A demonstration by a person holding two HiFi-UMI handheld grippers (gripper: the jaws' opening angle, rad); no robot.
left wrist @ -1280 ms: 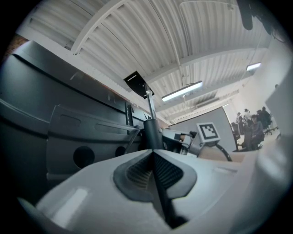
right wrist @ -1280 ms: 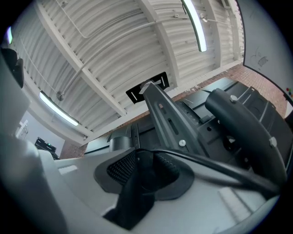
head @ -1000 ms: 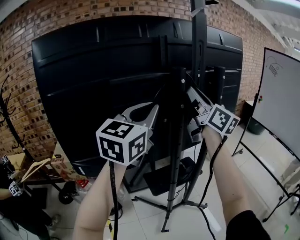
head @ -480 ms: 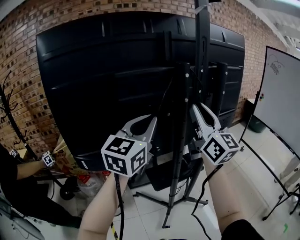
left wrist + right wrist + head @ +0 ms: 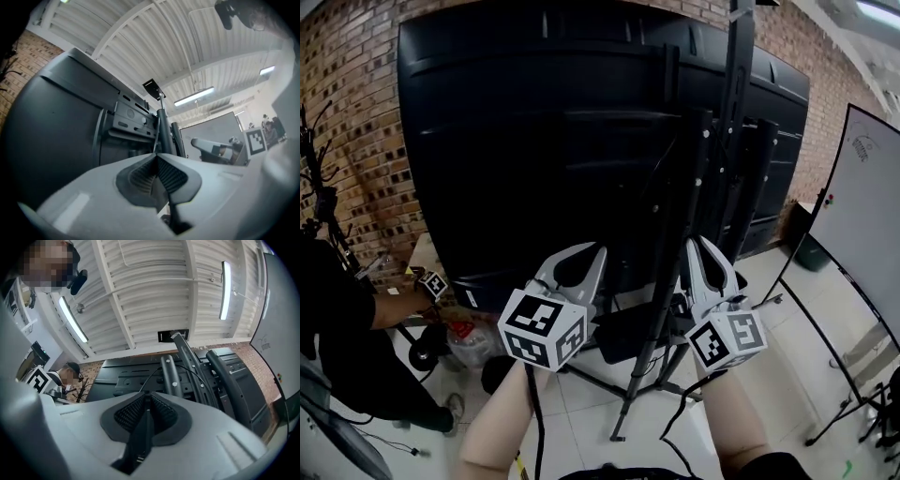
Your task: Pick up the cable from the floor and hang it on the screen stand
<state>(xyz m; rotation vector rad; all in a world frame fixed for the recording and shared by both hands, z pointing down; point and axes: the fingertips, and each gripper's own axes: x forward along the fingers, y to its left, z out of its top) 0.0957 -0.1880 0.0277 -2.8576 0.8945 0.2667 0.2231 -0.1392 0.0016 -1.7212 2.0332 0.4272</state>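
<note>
both claws have dropped back below the screen stand (image 5: 698, 187); right claw (image 5: 701, 246) has just been closing, pads now together on nothing, and left claw (image 5: 581, 253) is together and empty too. cable (image 5: 159, 369) is looped across the stand's uprights, so the hang looks done.

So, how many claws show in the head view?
2: the left claw at centre-left, left of the stand; the right claw just right of it. Neither is hidden.

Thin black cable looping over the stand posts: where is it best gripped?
Probably the bare arc of the cable where it rises toward the nearest post, approached from below: there it runs free, while beyond it crosses the other posts.
</note>
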